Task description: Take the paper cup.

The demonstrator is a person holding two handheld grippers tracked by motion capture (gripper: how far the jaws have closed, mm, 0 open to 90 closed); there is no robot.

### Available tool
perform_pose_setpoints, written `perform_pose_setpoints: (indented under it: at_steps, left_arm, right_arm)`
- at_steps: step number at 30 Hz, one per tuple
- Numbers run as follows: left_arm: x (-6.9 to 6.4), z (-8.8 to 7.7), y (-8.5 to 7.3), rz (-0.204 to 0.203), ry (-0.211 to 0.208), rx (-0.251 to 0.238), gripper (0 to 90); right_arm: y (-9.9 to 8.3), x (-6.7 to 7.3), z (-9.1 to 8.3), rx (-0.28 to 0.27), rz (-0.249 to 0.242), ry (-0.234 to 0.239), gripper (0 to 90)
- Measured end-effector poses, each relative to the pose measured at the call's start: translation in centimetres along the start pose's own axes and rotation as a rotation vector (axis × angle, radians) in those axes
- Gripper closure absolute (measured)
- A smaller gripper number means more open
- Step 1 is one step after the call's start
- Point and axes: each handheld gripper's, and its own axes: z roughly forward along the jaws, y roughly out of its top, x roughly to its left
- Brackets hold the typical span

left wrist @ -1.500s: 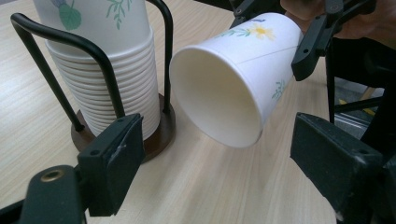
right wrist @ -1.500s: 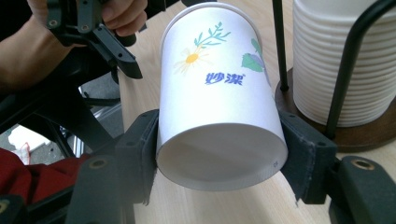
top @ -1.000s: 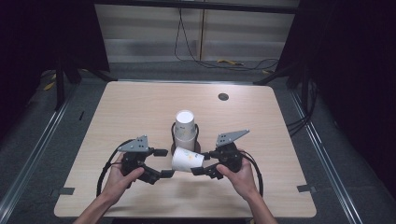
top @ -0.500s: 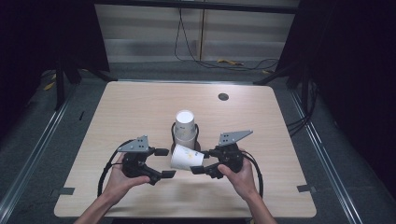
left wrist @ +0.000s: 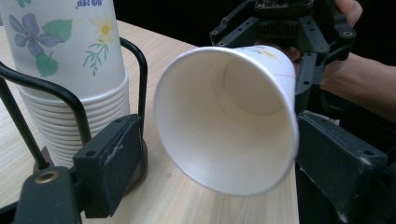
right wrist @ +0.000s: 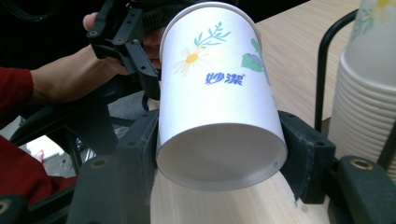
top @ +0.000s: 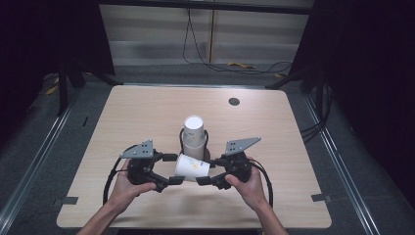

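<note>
High view: The wooden table carries a stack of paper cups seated upside down in a black wire holder near the table's middle. Directly at 6 o'clock from the stack, a single paper cup lies on its side in the air between the two tools, its wide mouth toward 9 o'clock and its base toward 3 o'clock. The left gripper sits at 9 o'clock from this cup, jaws spread wide, one at each side of the rim. The right gripper sits at 3 o'clock from the cup and clamps its base end. A dark round disc lies on the table at 1 o'clock from the stack, well apart from it.

Left gripper view: The cup's open mouth faces the camera and its white interior is visible. The left jaw pad stands clear of the rim at 8 o'clock. The right jaw pad sits just beside the rim at 4 o'clock; contact cannot be confirmed. The jaws have just been opening, with the cup mouth between them. The stack and wire holder stand at 9 o'clock. The right gripper grips the cup's far end at 1 o'clock.

Right gripper view: Both jaw pads press on the cup wall near its base, at 9 and 3 o'clock. The cup shows a flower print and blue lettering. The left gripper is at 11 o'clock; the stack is at 3 o'clock.
</note>
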Motion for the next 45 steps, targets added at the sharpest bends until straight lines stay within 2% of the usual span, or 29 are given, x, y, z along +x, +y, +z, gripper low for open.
perform_pose_setpoints:
  at_steps: [5,14,18,23,33,45]
  left_arm:
    - [-0.1,0.4,-0.3,0.006,-0.017,0.02,15.7]
    - [-0.2,0.4,-0.2,0.005,-0.033,-0.013,18.4]
    - [-0.2,0.5,-0.3,-0.019,-0.048,-0.027,18.0]
    - [-0.3,0.8,-0.4,-0.014,-0.05,-0.02,17.5]
    - [-0.2,0.8,-0.2,-0.029,-0.074,-0.042,17.5]
    - [-0.1,0.2,-0.2,-0.03,-0.081,-0.036,21.3]
  right_arm:
    - [0.1,0.2,0.3,0.008,-0.009,0.005,36.5]
    - [0.1,0.2,0.5,0.004,-0.01,0.019,36.5]
    - [0.0,0.2,0.5,0.0,-0.008,0.023,36.4]
    - [0.0,0.2,0.7,0.013,-0.009,0.035,36.5]
    - [0.0,0.3,0.7,0.002,-0.007,0.043,36.4]
    - [-0.1,0.0,1.2,0.018,0.007,0.063,34.9]
